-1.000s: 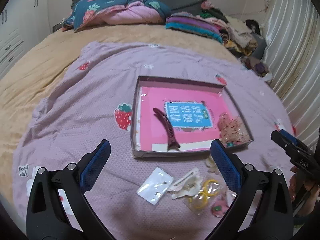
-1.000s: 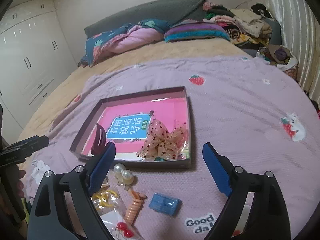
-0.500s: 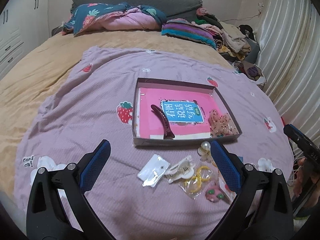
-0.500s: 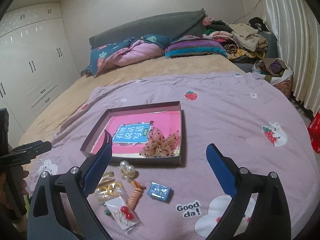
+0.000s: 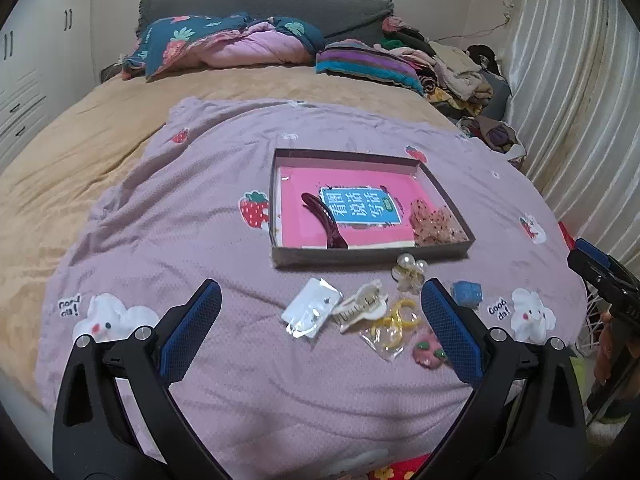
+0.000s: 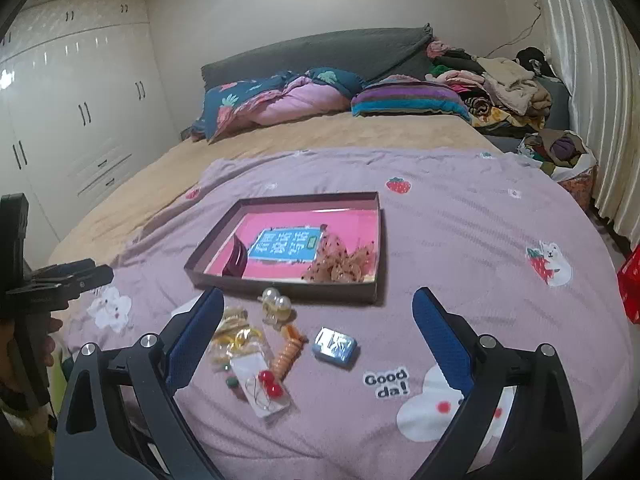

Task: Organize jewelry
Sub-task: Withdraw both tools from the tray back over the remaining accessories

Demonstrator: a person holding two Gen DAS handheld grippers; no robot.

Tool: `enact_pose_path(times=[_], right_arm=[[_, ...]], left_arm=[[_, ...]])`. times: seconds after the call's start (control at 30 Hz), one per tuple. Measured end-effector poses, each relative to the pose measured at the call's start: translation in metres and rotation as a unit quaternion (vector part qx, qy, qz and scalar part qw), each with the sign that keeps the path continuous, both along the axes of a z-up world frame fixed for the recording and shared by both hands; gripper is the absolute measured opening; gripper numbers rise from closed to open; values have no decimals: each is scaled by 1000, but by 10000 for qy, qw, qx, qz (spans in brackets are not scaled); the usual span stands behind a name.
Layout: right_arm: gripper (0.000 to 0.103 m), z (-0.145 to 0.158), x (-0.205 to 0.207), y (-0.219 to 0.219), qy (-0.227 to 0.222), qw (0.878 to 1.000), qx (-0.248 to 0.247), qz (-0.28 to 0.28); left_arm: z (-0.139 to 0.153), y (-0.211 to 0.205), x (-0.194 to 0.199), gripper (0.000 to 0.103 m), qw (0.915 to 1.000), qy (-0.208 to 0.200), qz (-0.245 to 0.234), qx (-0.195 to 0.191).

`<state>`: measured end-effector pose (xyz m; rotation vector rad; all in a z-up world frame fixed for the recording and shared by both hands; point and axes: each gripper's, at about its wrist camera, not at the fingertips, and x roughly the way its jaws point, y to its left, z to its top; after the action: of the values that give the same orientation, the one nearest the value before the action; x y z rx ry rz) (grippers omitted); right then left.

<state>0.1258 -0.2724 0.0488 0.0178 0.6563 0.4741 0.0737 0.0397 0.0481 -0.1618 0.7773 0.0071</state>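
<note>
Left gripper (image 5: 320,308) spread wide and empty, held above the lilac blanket (image 5: 180,216) short of the loose pieces; right gripper (image 6: 318,316) likewise wide apart and carrying nothing, raised over the same heap from the other side. Judged: both held back and high to survey the layout before choosing a piece, no grasp yet begun.

Shallow box (image 5: 280,208) lying flat mid-blanket, lined with a pink booklet; dark red hair clip (image 5: 326,224) and dotted mesh bow (image 5: 438,226) already inside, well apart from each other; presumably the sorted portion.

Outside, just beside the near wall of the box: pearl clip (image 5: 410,270), touching or nearly touching the wall; white claw clip (image 5: 362,306) beside a clear earring packet (image 5: 310,312); yellow rings in a bag (image 5: 394,322); small blue case (image 6: 334,346); orange spiral tie (image 6: 288,354); carded red-bead earrings (image 6: 266,386). Clustered close to the box, probably for short transfers.

Assessment: task partly done, most pieces unsorted. Risk noted: soft bedding gives under pressure, and flat plastic packets offer little edge for the pads; rounded pearl clip likely to roll or slip if pinched off-centre.
</note>
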Motion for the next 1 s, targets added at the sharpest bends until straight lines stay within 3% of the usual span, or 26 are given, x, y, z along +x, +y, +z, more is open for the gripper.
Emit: enact_pose_path(times=[1.0], right_arm=[[95,-53,-37,16,484,9971,-444,387]], left_arm=[[-55,-32,-32,94,9981,515,-331,95]])
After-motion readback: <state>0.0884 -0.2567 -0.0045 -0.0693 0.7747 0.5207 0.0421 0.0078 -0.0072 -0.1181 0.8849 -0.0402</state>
